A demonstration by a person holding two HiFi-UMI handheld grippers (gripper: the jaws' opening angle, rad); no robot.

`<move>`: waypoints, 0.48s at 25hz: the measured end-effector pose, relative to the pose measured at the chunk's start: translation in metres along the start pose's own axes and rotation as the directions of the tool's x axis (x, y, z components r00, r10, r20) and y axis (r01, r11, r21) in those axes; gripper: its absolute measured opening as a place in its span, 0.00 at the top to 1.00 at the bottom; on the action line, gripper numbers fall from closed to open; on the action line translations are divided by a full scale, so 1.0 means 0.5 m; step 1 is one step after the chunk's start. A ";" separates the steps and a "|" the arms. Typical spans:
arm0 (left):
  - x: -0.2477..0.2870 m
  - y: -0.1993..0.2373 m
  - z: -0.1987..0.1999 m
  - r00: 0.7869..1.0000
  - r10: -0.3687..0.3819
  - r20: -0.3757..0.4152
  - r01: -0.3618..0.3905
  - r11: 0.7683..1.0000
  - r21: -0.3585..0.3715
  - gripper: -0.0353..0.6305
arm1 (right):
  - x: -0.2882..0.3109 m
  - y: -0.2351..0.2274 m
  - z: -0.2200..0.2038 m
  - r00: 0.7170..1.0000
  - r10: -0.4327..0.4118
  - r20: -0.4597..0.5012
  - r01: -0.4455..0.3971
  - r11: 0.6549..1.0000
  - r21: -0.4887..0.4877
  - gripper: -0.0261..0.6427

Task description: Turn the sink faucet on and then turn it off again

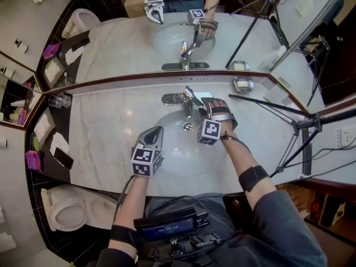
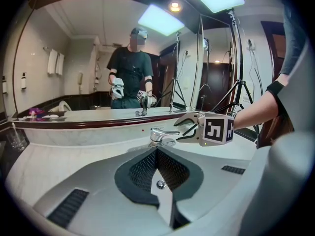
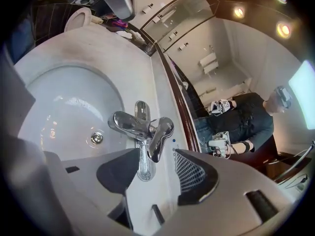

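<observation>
Chrome single-lever faucet [image 3: 142, 129] at back edge of white oval sink basin [image 1: 172, 163], below wall mirror [image 1: 128, 43]. Right gripper view: right gripper [image 3: 155, 173] jaws wide, lever tip between pads, gap either side. Only head view places left gripper [image 1: 156, 133] over basin's front-left. Left gripper view: jaws pressed together, nothing between.

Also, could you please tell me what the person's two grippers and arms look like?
Both the left gripper and right gripper are pale grey with dark mesh-textured pads, and each carries a white cube with black square markers. A thin cable trails from the left one. A black band wraps the right forearm; the sleeves are short and dark.
</observation>
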State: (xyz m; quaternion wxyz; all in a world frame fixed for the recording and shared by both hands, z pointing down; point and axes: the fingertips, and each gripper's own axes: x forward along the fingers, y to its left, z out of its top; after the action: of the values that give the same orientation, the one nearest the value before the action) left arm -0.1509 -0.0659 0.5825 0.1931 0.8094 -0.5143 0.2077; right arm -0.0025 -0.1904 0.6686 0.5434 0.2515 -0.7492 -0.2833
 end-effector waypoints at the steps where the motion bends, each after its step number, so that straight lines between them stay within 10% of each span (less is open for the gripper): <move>1: -0.001 0.005 -0.002 1.000 0.003 -0.002 -0.003 1.000 -0.003 0.95 | 0.007 0.000 0.005 1.000 0.005 0.003 -0.005 1.000 -0.016 0.58; 12: 0.007 0.038 -0.021 1.000 0.010 -0.018 -0.011 0.999 -0.044 0.95 | 0.029 -0.042 0.047 0.999 -0.013 0.043 0.015 0.999 -0.045 0.64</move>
State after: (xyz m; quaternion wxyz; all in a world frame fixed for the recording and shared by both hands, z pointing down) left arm -0.1682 -0.0708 0.5950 0.2143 0.8003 -0.5212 0.2046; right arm -0.0277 -0.2119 0.6579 0.5308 0.2382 -0.7523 -0.3092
